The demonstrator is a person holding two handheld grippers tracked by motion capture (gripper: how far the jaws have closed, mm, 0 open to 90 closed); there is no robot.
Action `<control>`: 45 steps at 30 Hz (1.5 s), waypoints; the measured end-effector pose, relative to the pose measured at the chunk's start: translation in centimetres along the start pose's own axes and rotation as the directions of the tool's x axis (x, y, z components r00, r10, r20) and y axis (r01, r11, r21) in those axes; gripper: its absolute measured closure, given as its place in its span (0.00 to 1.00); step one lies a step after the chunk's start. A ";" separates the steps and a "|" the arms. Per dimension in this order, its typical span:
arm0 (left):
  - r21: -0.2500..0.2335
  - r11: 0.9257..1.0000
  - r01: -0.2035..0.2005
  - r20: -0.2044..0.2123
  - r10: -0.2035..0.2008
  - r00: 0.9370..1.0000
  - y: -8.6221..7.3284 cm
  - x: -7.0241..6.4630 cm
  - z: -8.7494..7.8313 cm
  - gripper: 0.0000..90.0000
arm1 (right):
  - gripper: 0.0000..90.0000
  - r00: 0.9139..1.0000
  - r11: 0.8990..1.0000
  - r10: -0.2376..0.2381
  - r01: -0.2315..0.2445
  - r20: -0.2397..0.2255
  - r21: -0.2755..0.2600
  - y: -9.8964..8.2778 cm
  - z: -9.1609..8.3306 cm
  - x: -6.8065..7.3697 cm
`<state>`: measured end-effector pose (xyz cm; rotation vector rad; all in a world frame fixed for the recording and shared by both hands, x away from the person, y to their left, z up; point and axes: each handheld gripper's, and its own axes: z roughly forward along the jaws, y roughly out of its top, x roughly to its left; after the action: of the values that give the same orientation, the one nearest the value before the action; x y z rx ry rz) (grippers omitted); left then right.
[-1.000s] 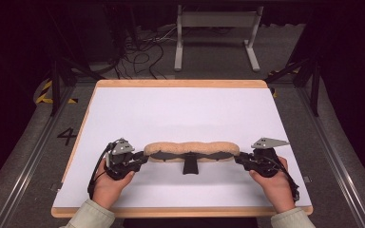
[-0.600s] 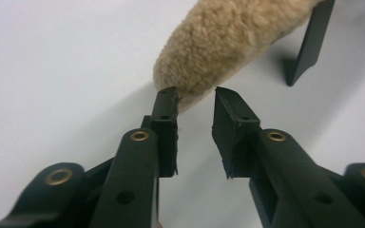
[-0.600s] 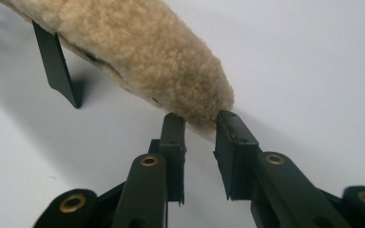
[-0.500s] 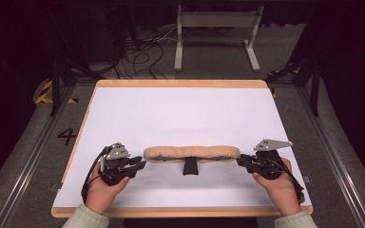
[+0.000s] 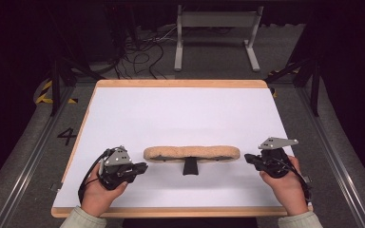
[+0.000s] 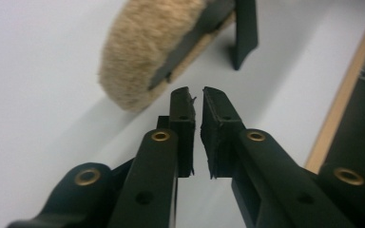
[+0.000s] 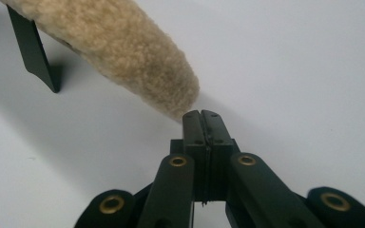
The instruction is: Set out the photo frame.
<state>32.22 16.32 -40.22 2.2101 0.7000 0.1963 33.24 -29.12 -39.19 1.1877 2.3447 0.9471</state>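
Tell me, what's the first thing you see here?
A long fluffy tan pad lies across the white table, propped on a little black stand. At each end of it waits a pair of black tongs, left and right, holding nothing.

The high camera hangs above my side of the table (image 5: 123, 109) and looks forward and down, my hands entering at the bottom of the frame and the floor and cables filling the top. The camera on my left gripper (image 6: 196, 102) sits close behind its jaws, facing the near end of the fleecy pad (image 6: 147, 52) in the upper left. The one on my right gripper (image 7: 202, 118) looks equally close at the pad's other end, upper left; all three share that pad and the white tabletop.
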 end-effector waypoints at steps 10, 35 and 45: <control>0.110 0.994 -0.029 0.007 0.029 1.000 0.5 -0.1 2.1 0.95 | 1.00 1.000 1.000 0.000 0.000 0.031 -0.020 0.0 0.3 -0.5; 0.079 0.997 -0.003 -0.098 0.011 0.995 1.2 1.6 3.5 1.00 | 1.00 0.999 0.996 -0.038 0.038 0.000 -0.075 0.7 2.1 -0.6; 0.088 0.996 -0.003 -0.115 0.013 0.993 1.4 2.2 3.8 1.00 | 1.00 0.998 0.997 -0.057 0.056 -0.022 -0.058 0.6 2.1 -0.2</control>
<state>35.99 14.33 -41.94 2.2992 0.7767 0.3052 34.93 -28.20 -40.32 1.0878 2.3400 1.0074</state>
